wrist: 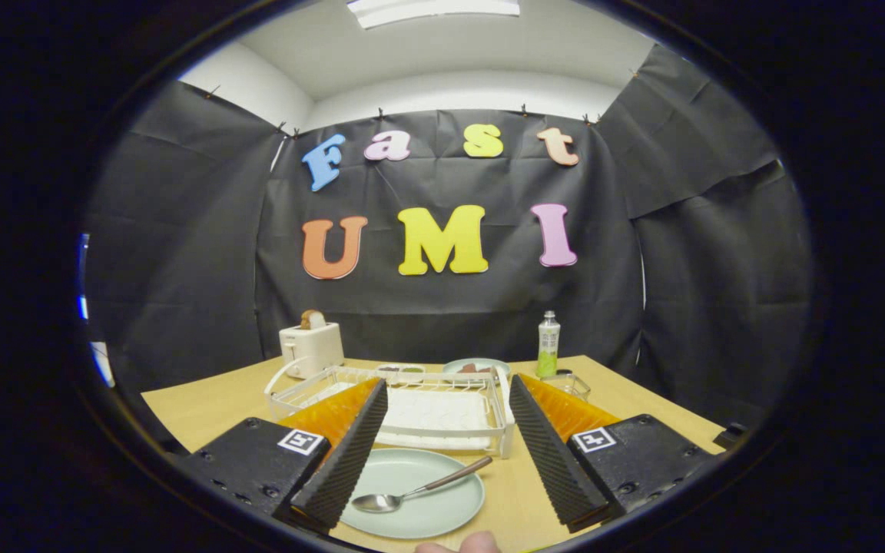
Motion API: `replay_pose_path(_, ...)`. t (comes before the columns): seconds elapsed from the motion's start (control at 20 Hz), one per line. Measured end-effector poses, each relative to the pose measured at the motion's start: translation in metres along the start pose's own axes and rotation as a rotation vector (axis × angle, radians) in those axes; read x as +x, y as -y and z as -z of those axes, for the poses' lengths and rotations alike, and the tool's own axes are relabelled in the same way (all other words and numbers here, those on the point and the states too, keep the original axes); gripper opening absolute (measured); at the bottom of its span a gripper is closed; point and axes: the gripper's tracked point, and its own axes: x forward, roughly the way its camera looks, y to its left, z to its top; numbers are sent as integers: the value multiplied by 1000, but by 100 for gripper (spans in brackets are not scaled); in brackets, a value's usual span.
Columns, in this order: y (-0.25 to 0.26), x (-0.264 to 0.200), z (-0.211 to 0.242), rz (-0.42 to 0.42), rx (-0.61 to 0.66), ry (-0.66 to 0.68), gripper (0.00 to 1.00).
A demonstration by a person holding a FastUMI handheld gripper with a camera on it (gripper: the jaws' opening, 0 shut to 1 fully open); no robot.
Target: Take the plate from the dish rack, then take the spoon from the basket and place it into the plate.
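On the near edge of the desk (204, 407), the plate (442, 514) lay flat in front of the dish rack (442, 418), and the spoon (419, 491) rested in it with its bowl toward the left and its handle rising to the right rim (its long axis ran on a slant, from near-left to far-right). The gripper (446, 453) stood wide open and empty, its fingers on both sides of the plate. The placing looked finished, so the careful move, in my judgement, was to lift straight away without knocking the handle.
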Motion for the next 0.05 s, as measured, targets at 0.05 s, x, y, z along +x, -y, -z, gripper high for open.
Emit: replay_pose_path(0.05,2,0,-1,8,-1,4,100)
